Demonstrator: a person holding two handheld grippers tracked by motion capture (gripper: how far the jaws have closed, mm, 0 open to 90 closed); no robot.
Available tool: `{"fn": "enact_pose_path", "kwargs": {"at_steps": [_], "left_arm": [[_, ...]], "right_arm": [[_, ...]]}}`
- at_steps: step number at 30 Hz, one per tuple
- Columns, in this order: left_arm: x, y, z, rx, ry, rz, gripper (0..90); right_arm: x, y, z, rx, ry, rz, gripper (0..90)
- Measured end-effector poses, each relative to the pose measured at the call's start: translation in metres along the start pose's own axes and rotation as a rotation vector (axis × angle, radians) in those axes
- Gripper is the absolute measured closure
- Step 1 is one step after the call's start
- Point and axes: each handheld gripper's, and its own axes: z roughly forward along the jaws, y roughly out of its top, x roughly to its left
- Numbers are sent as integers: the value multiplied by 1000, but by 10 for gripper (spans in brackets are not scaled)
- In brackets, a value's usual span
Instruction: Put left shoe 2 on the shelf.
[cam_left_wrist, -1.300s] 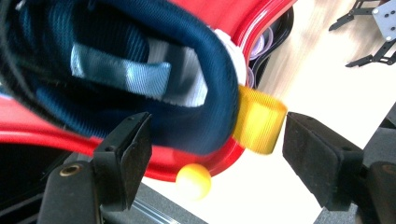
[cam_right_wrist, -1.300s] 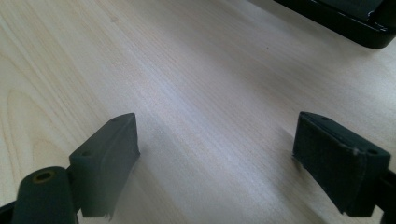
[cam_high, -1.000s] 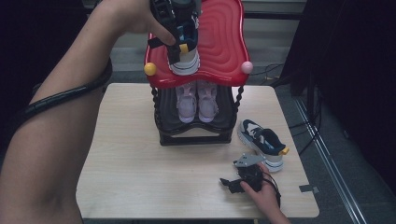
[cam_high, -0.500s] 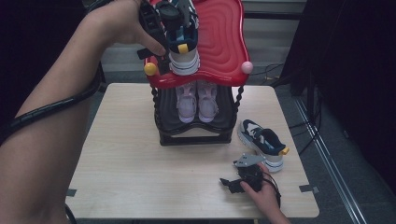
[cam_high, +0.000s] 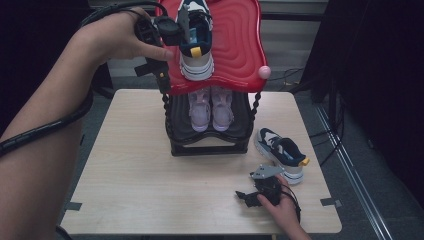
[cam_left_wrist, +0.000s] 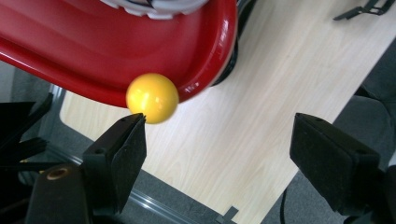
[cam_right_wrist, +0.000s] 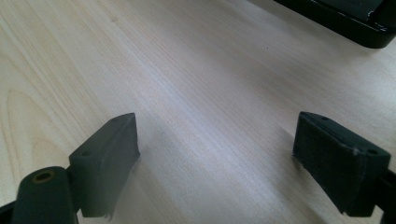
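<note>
Red plastic rack (cam_high: 240, 45), two tiers, smack in the middle of the worktop (cam_high: 125, 165). Navy-and-white sneaker (cam_high: 196, 50) parked on the rack's top tier, heel and yellow pull tab toward the near side. Left claw (cam_left_wrist: 219, 126) just off the rack's left corner, right by the yellow ball (cam_left_wrist: 152, 97) there, gaping wide and gripping nothing. Right claw (cam_right_wrist: 217, 121) down low on the worktop in front of the rack, likewise spread open and empty, close to the matching sneaker (cam_high: 281, 154) lying at the rack's right foot. Pink pair (cam_high: 211, 107) tucked into the rack's lower tier.

Handling guess for the sneaker: light, squashy fabric upper, firmer rubbery sole, laces prone to snagging. Probably best pinched across the padded heel collar or the midsole sides, not the floppy toe. Glossy, wavy top tier, likely slippery, so worth setting down flat on the sole.
</note>
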Motion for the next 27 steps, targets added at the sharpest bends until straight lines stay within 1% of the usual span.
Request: {"fn": "enact_pose_path", "kwargs": {"at_steps": [1,2,3,5,7,8,9,10,14,15,18,19,20,23,24,25,27], "left_arm": [[0,-2,1,6,5,-7,187],[0,-3,2,13,14,4,187],[0,-5,3,17,13,5,188],[-1,-9,4,16,-8,4,189],[-2,-12,5,16,-5,-1,189],[-2,-13,6,24,-8,3,189],[-2,-16,7,21,-11,-5,189],[-2,-17,8,29,-13,-3,189],[-3,-25,13,27,-19,-11,190],[-3,-27,15,31,-15,-9,190],[-3,-32,20,37,-26,-11,191],[-4,-33,22,32,-27,-27,192],[-4,-35,23,38,-26,-18,192],[-4,-40,29,37,-35,-22,192],[-5,-41,31,34,-36,-32,192],[-5,-43,32,43,-36,-25,192],[-5,-46,36,43,-48,-30,192]], "right_arm": [[0,0,0,0,0,0,135],[0,0,0,0,0,0,135],[0,0,0,0,0,0,135],[0,0,0,0,0,0,135],[0,0,0,0,0,2,135],[0,0,0,0,0,0,135],[0,0,0,0,0,0,135],[0,0,0,0,0,0,135],[0,0,0,0,-1,0,135],[0,0,0,0,0,0,135],[0,0,0,0,-1,1,135],[0,0,0,0,0,1,135],[0,0,0,0,0,1,135],[0,0,0,1,0,1,135],[0,0,0,2,0,1,135],[0,0,0,2,0,1,135],[0,0,0,2,0,1,135]]}}
